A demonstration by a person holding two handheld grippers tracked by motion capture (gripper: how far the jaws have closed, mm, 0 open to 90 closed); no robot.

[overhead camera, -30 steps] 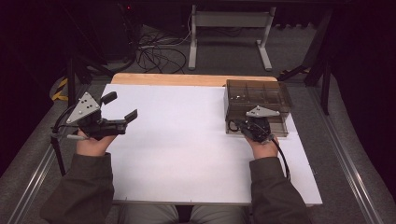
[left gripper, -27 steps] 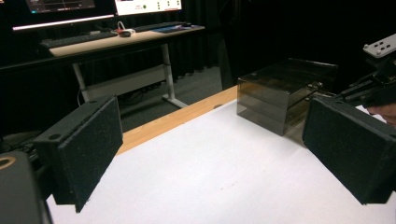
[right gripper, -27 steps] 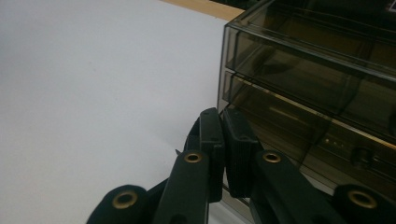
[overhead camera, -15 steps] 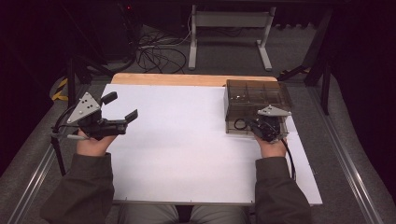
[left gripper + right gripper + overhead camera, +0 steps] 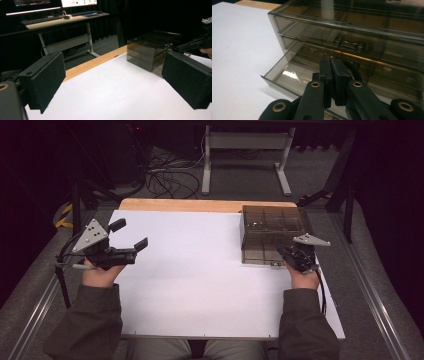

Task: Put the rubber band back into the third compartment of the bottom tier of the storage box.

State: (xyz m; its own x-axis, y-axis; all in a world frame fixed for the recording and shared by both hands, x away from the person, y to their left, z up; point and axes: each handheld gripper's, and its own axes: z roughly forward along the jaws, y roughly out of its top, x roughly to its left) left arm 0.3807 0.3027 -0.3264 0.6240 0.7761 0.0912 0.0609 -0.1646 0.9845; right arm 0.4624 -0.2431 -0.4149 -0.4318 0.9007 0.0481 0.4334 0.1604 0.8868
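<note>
**A:** What is your right tool [image 5: 289,254] doing at this moment?

**B:** You are holding it at the front of the smoky drawer box [image 5: 272,227], over the bottom drawer [image 5: 294,77], which is standing pulled out a little toward you. In the right gripper view the jaws are pressing flat against each other just above that drawer's front edge. I cannot tell whether anything thin is sitting between them; the handle is not clear from here.

**A:** And where is the box lying relative to that tool?

**B:** It is sitting straight ahead of the tips, touching or nearly touching them, with two more drawers stacked above the open one. Its far side is lying near the wooden edge [image 5: 200,205] of the white worktop [image 5: 200,285].

**A:** What about your left tool [image 5: 127,235]?

**B:** You are holding it well apart from the box, above the left edge of the worktop, tilted and pointing across toward the right. Its jaws are standing spread wide with nothing between them; in the left gripper view the two black pads [image 5: 45,80] are framing the bare white surface, and the box [image 5: 152,51] is showing far ahead of them, beside your other hand.
</note>
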